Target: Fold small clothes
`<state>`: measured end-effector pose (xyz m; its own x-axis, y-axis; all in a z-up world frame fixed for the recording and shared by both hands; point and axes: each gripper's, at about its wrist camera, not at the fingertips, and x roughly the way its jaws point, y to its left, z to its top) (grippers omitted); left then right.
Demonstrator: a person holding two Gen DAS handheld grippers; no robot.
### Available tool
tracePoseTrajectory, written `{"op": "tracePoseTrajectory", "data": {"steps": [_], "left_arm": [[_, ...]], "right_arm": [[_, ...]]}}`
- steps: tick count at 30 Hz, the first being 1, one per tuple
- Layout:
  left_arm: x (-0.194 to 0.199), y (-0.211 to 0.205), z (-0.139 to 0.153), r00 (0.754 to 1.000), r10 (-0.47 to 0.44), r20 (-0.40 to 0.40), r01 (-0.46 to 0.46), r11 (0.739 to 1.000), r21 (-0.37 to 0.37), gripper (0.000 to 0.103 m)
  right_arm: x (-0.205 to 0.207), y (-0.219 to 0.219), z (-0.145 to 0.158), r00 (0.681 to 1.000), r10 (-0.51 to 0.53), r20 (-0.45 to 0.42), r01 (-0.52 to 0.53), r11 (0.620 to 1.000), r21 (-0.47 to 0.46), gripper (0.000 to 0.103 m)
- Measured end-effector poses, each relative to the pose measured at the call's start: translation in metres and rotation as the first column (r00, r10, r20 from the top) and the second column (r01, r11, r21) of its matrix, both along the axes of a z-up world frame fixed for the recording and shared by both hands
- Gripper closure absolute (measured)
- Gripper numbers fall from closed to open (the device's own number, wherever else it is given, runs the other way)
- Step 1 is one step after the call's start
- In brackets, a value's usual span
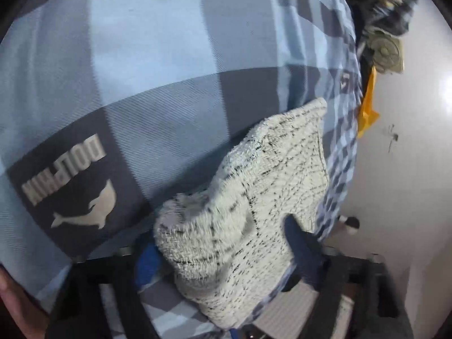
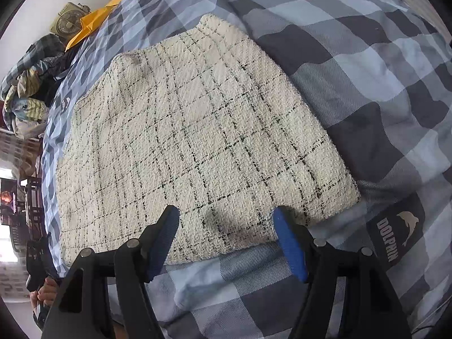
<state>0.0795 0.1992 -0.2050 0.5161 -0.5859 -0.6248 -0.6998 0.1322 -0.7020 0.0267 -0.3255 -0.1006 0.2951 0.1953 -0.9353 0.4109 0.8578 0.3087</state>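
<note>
A cream tweed garment with a thin black check (image 2: 197, 130) lies spread flat on the bed in the right wrist view. My right gripper (image 2: 226, 210) hovers open over its near edge, and nothing sits between the blue pads (image 2: 291, 245). In the left wrist view a bunched corner of the same garment (image 1: 248, 212) rises in a loose fold between the fingers of my left gripper (image 1: 223, 243). That gripper stands open, with the cloth slack between its pads. A hand (image 2: 46, 289) holding a dark tool shows at the left edge of the right wrist view.
The blue and grey checked bed cover (image 2: 367, 70) carries a DOLPHIN label (image 2: 395, 234). Along the far edge of the bed lie a yellow envelope (image 2: 90, 22), a small fan (image 2: 67, 22) and a pile of clothes (image 2: 31, 84). A white wall (image 1: 401, 141) runs beside the bed.
</note>
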Motion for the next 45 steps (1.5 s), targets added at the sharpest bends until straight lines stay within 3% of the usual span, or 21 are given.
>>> {"op": "tracePoseTrajectory", "data": {"steps": [1, 2, 3, 10, 12, 14, 15, 17, 21, 24, 27, 28, 30, 32, 33, 37, 41, 42, 43, 44, 45], "left_arm": [[0.003, -0.003, 0.0, 1.0, -0.021, 0.008, 0.021, 1.0, -0.003, 0.058], [0.005, -0.005, -0.001, 0.999, -0.038, 0.016, 0.038, 0.999, -0.01, 0.079], [0.005, -0.008, -0.001, 0.998, -0.05, 0.026, 0.051, 0.999, -0.016, 0.084], [-0.005, -0.007, 0.043, 0.987, -0.045, 0.151, 0.035, 0.997, 0.071, 0.091], [-0.004, -0.014, 0.057, 0.976, -0.042, 0.212, 0.038, 0.999, 0.025, 0.092], [0.004, -0.02, 0.085, 0.953, -0.082, 0.293, 0.069, 0.996, 0.054, 0.092], [0.009, -0.026, 0.105, 0.934, -0.125, 0.335, 0.088, 0.988, 0.124, 0.092], [0.022, -0.048, 0.15, 0.884, -0.251, 0.394, 0.13, 0.942, 0.309, 0.092], [0.044, -0.109, 0.203, 0.796, -0.411, 0.445, 0.195, 0.87, 0.453, 0.092], [0.059, -0.188, 0.239, 0.695, -0.584, 0.419, 0.264, 0.75, 0.607, 0.092], [0.058, -0.287, 0.257, 0.545, -0.773, 0.325, 0.335, 0.555, 0.761, 0.092], [0.055, -0.322, 0.253, 0.484, -0.827, 0.285, 0.368, 0.488, 0.792, 0.092], [0.048, -0.377, 0.231, 0.394, -0.892, 0.223, 0.433, 0.394, 0.811, 0.092], [0.038, -0.421, 0.194, 0.331, -0.929, 0.165, 0.497, 0.32, 0.807, 0.092], [0.036, -0.436, 0.172, 0.316, -0.94, 0.133, 0.537, 0.292, 0.792, 0.092], [0.014, -0.457, 0.12, 0.301, -0.949, 0.094, 0.61, 0.267, 0.746, 0.091], [-0.013, -0.45, 0.12, 0.265, -0.955, 0.131, 0.571, 0.265, 0.777, 0.082], [-0.015, -0.447, 0.125, 0.254, -0.957, 0.138, 0.59, 0.267, 0.762, 0.061], [-0.017, -0.441, 0.133, 0.24, -0.954, 0.177, 0.623, 0.292, 0.726, 0.041], [-0.018, -0.436, 0.14, 0.237, -0.946, 0.22, 0.643, 0.323, 0.695, 0.0], [-0.023, -0.429, 0.152, 0.248, -0.929, 0.274, 0.639, 0.369, 0.674, 0.0]], "right_arm": [[0.0, 0.0, 0.0, 1.0, 0.001, 0.0, -0.001, 1.0, -0.001, 0.037], [0.0, 0.0, 0.0, 1.0, 0.002, -0.001, -0.002, 1.0, -0.002, 0.037], [0.0, 0.0, 0.0, 1.0, 0.002, -0.002, -0.002, 1.0, -0.004, 0.037], [-0.001, 0.0, 0.0, 1.0, -0.003, 0.002, 0.003, 1.0, 0.0, 0.037], [-0.003, -0.002, 0.002, 1.0, -0.012, 0.01, 0.012, 1.0, 0.003, 0.037], [-0.005, -0.005, 0.005, 0.999, -0.024, 0.028, 0.023, 1.0, 0.009, 0.037], [-0.007, -0.007, 0.008, 0.999, -0.032, 0.044, 0.031, 0.999, 0.016, 0.037], [-0.01, -0.01, 0.015, 0.996, -0.053, 0.075, 0.051, 0.998, 0.021, 0.037], [-0.018, -0.021, 0.031, 0.982, -0.108, 0.153, 0.106, 0.994, 0.02, 0.037], [-0.023, -0.03, 0.037, 0.969, -0.164, 0.183, 0.16, 0.987, 0.035, 0.037], [-0.031, -0.043, 0.043, 0.947, -0.247, 0.205, 0.246, 0.969, 0.033, 0.037], [-0.033, -0.049, 0.045, 0.938, -0.275, 0.21, 0.276, 0.961, 0.026, 0.037], [-0.043, -0.066, 0.049, 0.905, -0.363, 0.22, 0.367, 0.93, 0.026, 0.037], [-0.052, -0.082, 0.049, 0.867, -0.444, 0.228, 0.44, 0.895, 0.069, 0.037], [-0.058, -0.09, 0.048, 0.846, -0.482, 0.227, 0.475, 0.875, 0.089, 0.037], [-0.066, -0.11, 0.048, 0.8, -0.561, 0.215, 0.552, 0.827, 0.105, 0.037], [-0.06, -0.108, 0.05, 0.832, -0.514, 0.208, 0.51, 0.857, 0.078, 0.037], [-0.054, -0.105, 0.049, 0.854, -0.482, 0.197, 0.476, 0.876, 0.082, 0.037], [-0.051, -0.104, 0.046, 0.869, -0.457, 0.187, 0.447, 0.889, 0.097, 0.037], [-0.045, -0.102, 0.042, 0.887, -0.428, 0.175, 0.413, 0.903, 0.118, 0.037], [-0.038, -0.099, 0.039, 0.906, -0.392, 0.158, 0.373, 0.918, 0.135, 0.037]]}}
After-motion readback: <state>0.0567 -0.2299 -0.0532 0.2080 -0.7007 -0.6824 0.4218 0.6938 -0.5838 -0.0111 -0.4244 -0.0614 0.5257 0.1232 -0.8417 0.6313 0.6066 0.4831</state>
